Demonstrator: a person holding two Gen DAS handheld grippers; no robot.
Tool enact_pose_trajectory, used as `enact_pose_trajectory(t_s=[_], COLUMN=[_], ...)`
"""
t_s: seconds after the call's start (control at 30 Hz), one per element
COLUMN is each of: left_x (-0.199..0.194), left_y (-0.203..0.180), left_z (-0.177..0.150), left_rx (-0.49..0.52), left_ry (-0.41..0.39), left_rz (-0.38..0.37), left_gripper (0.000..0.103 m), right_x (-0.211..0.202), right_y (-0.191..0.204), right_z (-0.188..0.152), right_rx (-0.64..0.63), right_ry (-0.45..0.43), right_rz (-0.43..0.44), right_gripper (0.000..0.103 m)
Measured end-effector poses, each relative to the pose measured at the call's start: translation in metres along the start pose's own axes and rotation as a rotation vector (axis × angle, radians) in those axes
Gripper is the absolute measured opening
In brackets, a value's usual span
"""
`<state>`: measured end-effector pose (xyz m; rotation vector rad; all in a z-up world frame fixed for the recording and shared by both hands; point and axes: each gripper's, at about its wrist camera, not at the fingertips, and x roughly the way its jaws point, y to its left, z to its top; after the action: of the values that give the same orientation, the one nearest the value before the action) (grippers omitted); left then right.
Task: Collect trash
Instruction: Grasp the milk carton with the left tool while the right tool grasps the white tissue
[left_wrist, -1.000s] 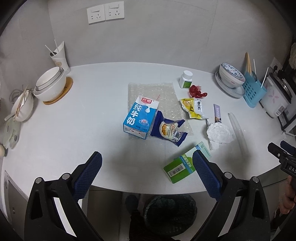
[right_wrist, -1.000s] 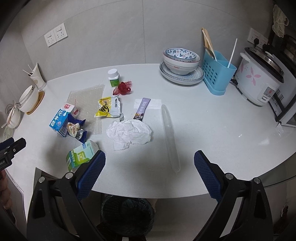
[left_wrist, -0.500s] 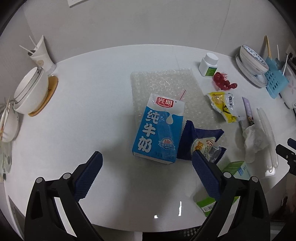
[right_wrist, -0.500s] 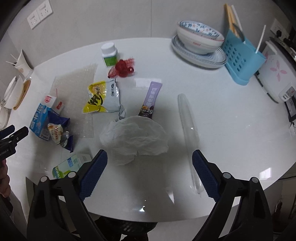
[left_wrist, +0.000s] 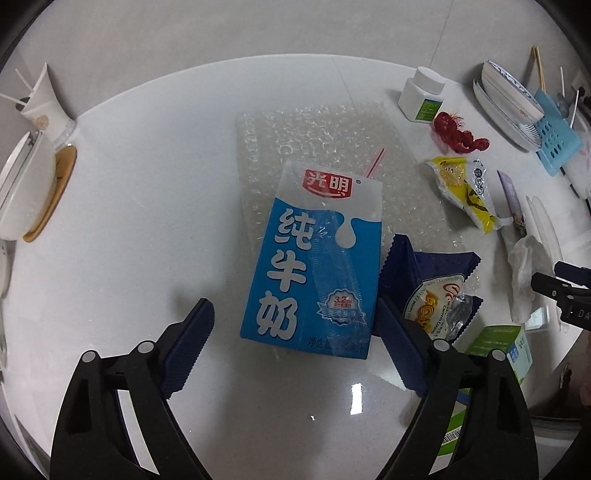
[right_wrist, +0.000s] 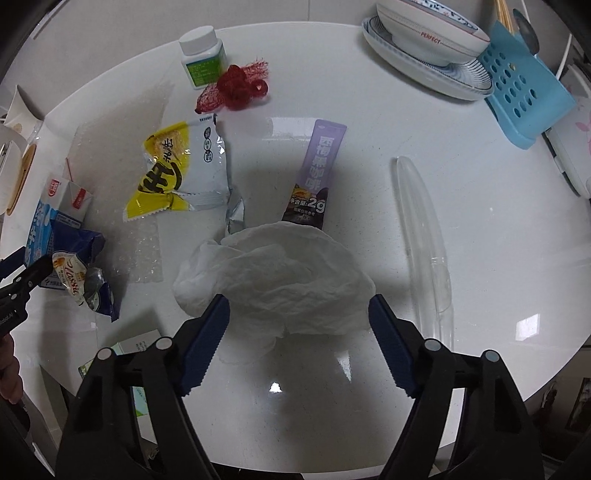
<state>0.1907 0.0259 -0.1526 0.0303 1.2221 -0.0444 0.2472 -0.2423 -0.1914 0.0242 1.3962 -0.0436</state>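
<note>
A blue and white milk carton lies on bubble wrap on the white table. My left gripper is open, its blue fingers on either side of the carton's near end. A crumpled white tissue lies just ahead of my right gripper, which is open and straddles the tissue's near edge. Other trash: a dark blue cookie wrapper, a yellow snack bag, a purple sachet, red netting, a green box.
A white pill bottle and a clear plastic sleeve lie on the table. Bowls on a plate and a blue utensil holder stand at the far right. White bowls and a paper cup stand at the left.
Both grippers have moved forward and down toward the table. The left one closed in on the milk carton, the right one on the tissue. Both stay open.
</note>
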Motion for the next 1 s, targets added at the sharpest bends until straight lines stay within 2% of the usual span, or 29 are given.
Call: enact_pose_trajectory(t_s=[0.17, 0.33, 0.43, 0.5, 0.6, 1.0], left_x=[0.005, 0.001, -0.005, -0.009, -0.016, -0.05], left_y=[-0.002, -0.002, -0.001, 0.002, 0.005, 0.01], left_z=[0.001, 0.004, 0.004, 0.003, 0.002, -0.011], left_rx=[0.0, -0.012, -0.015, -0.023, -0.029, -0.07], left_ry=[0.015, 0.002, -0.01, -0.02, -0.032, -0.079], left_rz=[-0.021, -0.018, -0.013, -0.009, -0.003, 0.007], left_gripper=[0.069, 0.068, 0.067, 0.067, 0.067, 0.066], right_x=[0.012, 0.023, 0.027, 0.027, 0.027, -0.009], right_y=[-0.002, -0.007, -0.01, -0.01, -0.014, -0.016], right_z=[0.003, 0.008, 0.009, 0.009, 0.005, -0.012], right_rx=[0.029, 0.056, 0.06, 0.057, 0.062, 0.084], right_ry=[0.033, 0.049, 0.047, 0.047, 0.044, -0.023], right_rz=[0.023, 0.049, 0.053, 0.055, 0.067, 0.077], right_gripper=[0.06, 0.045, 0.034, 0.019, 0.008, 0.006])
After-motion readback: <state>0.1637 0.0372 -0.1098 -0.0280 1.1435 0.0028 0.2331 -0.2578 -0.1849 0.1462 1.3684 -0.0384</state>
